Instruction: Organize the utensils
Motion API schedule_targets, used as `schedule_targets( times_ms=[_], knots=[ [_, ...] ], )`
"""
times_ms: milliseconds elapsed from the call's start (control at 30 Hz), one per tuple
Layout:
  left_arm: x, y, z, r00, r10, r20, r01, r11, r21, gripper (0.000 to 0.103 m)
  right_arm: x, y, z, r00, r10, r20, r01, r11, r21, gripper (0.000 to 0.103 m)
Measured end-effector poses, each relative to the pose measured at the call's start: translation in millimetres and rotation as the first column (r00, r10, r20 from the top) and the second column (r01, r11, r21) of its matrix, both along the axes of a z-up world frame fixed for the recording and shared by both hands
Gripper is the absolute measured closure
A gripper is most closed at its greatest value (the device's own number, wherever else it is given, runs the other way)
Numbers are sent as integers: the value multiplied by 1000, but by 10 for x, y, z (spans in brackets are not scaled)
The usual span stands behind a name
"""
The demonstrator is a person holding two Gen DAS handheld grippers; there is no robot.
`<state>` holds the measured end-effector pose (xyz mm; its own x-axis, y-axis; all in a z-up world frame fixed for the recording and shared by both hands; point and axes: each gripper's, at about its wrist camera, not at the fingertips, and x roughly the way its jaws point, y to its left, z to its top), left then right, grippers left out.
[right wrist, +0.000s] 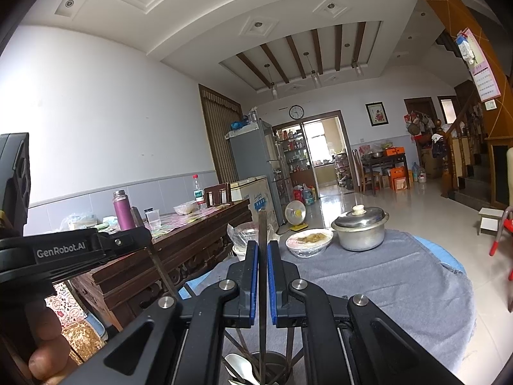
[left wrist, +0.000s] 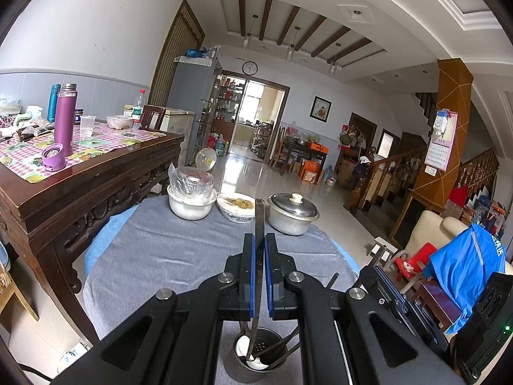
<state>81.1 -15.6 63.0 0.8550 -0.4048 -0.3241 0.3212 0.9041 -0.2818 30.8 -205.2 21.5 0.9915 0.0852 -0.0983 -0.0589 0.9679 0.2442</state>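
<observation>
The left tool (left wrist: 259, 240) is closed tight on one dark chopstick (left wrist: 258, 221), which stands nearly upright between the blue pads; its lower end goes down into the grey utensil holder (left wrist: 256, 357) just under the tool. In that holder there are also a white spoon (left wrist: 245, 346) and some more dark chopsticks, leaning in different directions.

The right tool (right wrist: 263, 247) is clamped in the same way on a second chopstick (right wrist: 263, 224), also upright, with its lower end in the same holder.

The holder stands on the near edge of a round table (left wrist: 154, 256) covered with a grey cloth. At the far edge of this table are a white bowl with plastic wrap (left wrist: 190, 199), a covered plate of food (left wrist: 237, 207) and a metal pot with lid (left wrist: 291, 213), well apart from the holder.
</observation>
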Motion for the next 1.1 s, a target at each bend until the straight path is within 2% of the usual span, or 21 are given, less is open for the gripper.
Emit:
schedule_targets(
  times_ms=[1100],
  knots=[
    [67,6,-32,1000,-5,-7,5,1000,6,98,-1,3,9,1000,2,-4,-2,1000,1,96]
  ],
)
